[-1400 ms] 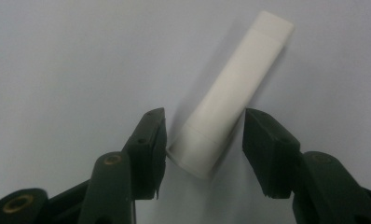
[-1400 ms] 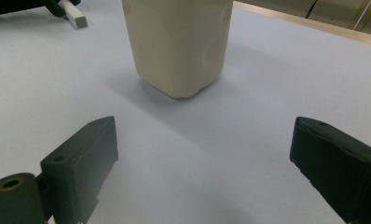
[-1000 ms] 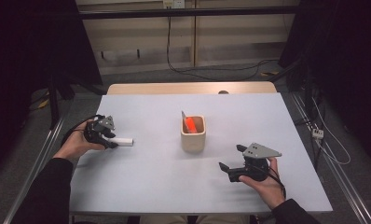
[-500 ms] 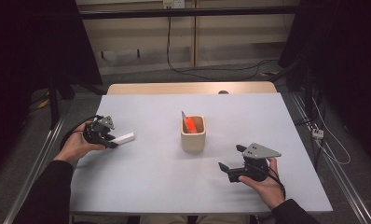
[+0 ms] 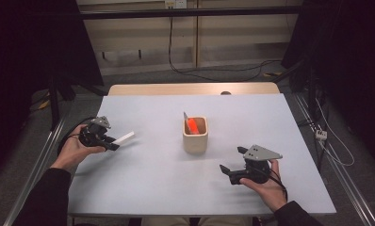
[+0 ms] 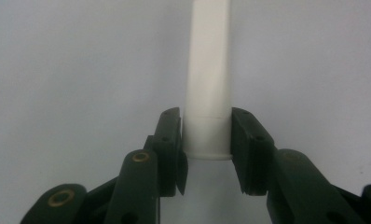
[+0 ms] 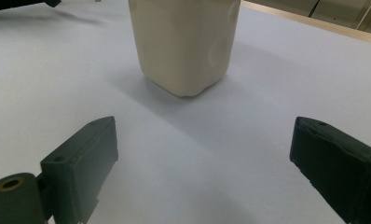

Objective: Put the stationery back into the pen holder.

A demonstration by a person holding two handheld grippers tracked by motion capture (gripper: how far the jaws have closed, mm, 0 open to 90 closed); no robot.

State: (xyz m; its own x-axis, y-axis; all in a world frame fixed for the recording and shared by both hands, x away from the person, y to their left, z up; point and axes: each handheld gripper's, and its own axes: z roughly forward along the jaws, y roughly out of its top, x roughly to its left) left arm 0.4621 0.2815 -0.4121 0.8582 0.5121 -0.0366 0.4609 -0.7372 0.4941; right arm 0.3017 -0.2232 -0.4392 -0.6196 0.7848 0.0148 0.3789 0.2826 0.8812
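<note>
Gripping the white bar by its near end, the left gripper has just drawn its jaws in, and in the left gripper view both pads sit against the bar's sides, so I judge the pick-up step to be in hand. In the high view the bar juts from the gripper over the left part of the table, well apart from the cream cup at its middle. Next, I would say, comes a lift and a carry toward that cup, keeping the bar from slipping. An orange thing stands inside the cup, too small to identify. The right gripper rests wide open and empty, near the cup. The bar's far end is cut off in the left gripper view
</note>
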